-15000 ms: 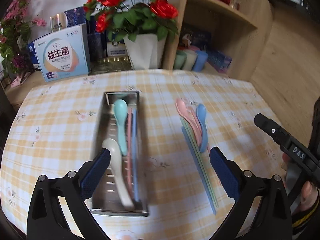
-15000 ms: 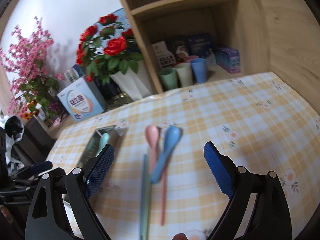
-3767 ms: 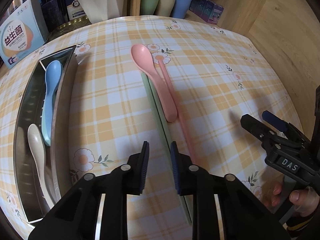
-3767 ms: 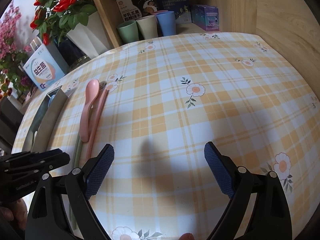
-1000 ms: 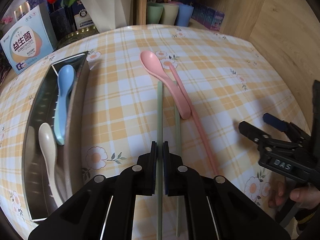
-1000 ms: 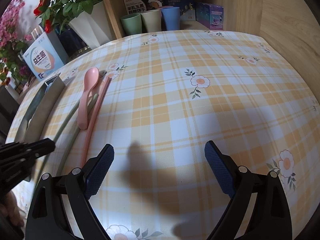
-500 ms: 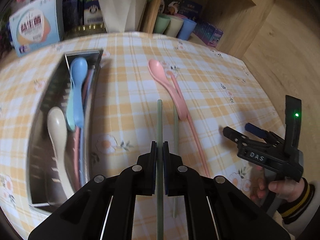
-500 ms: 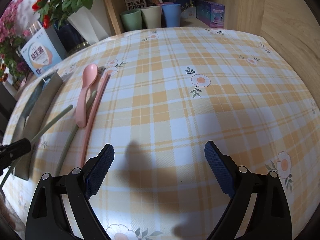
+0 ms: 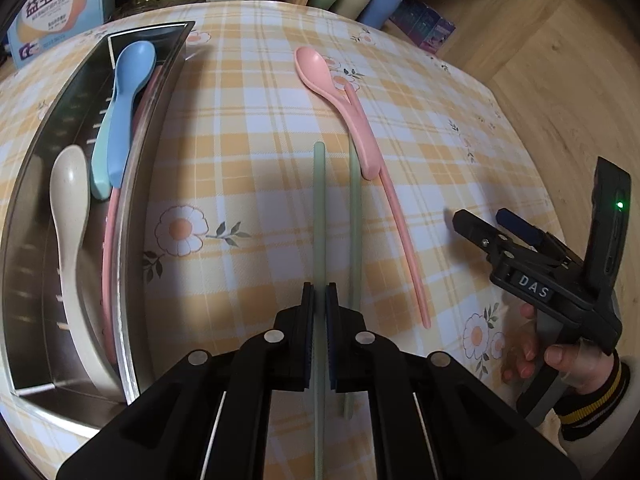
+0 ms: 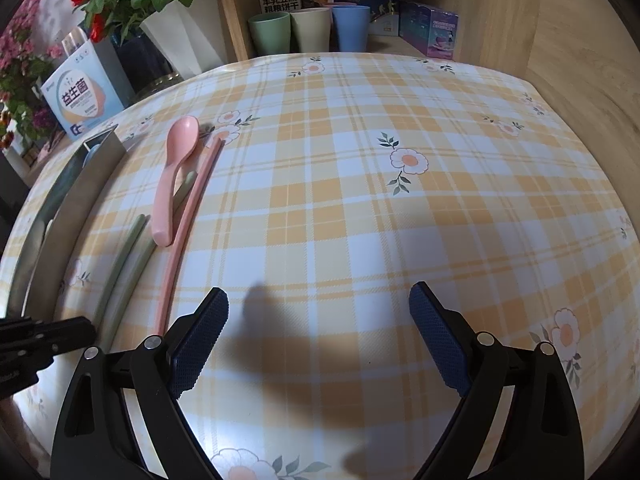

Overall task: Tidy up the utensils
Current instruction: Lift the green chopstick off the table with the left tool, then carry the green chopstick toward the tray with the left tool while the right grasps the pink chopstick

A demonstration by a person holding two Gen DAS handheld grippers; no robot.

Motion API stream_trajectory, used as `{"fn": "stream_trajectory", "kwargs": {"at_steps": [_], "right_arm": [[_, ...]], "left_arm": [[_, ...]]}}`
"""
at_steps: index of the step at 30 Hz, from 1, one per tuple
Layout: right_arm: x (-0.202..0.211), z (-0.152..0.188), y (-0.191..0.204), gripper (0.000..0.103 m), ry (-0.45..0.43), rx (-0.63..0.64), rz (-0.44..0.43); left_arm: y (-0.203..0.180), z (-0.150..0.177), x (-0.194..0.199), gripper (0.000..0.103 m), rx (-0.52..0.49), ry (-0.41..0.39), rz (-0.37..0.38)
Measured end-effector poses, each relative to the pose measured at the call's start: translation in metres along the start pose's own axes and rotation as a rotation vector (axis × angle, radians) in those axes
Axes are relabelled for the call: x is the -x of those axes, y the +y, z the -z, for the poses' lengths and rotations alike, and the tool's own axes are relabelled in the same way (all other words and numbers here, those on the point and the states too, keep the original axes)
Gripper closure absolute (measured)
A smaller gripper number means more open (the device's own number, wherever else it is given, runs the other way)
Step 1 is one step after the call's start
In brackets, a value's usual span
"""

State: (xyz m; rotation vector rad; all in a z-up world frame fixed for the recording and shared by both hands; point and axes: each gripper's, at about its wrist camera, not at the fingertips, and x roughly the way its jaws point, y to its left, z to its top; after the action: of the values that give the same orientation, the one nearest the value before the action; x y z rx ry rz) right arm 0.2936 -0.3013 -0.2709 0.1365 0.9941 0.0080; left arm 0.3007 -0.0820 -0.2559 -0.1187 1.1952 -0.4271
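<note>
Now, left tool (image 9: 320,320) clamping green chopstick (image 9: 319,216) — tray (image 9: 132,216) leftward

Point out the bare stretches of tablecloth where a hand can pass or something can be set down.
Widest bare stretch: right of the pink chopstick, running to the wooden wall. A narrower strip lies between the metal tray and the held green chopstick. Crowded: around the pink spoon and inside the tray.

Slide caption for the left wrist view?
Left gripper pinches one green chopstick beside the metal tray; its twin lies on the table.
</note>
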Motion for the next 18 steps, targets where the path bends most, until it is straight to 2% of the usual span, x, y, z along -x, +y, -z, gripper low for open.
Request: {"fn": "stream_trajectory", "kwargs": {"at_steps": [11, 18], "right_arm": [[0.003, 0.001, -0.004, 0.014, -0.013, -0.019, -0.044], [0.003, -0.003, 0.01, 0.015, 0.023, 0.028, -0.101]], "left_arm": [[-0.011, -0.015, -0.009, 0.097, -0.072, -0.013, -0.066], [0.002, -0.013, -0.002, 0.098, 0.007, -0.042, -0.033]]}}
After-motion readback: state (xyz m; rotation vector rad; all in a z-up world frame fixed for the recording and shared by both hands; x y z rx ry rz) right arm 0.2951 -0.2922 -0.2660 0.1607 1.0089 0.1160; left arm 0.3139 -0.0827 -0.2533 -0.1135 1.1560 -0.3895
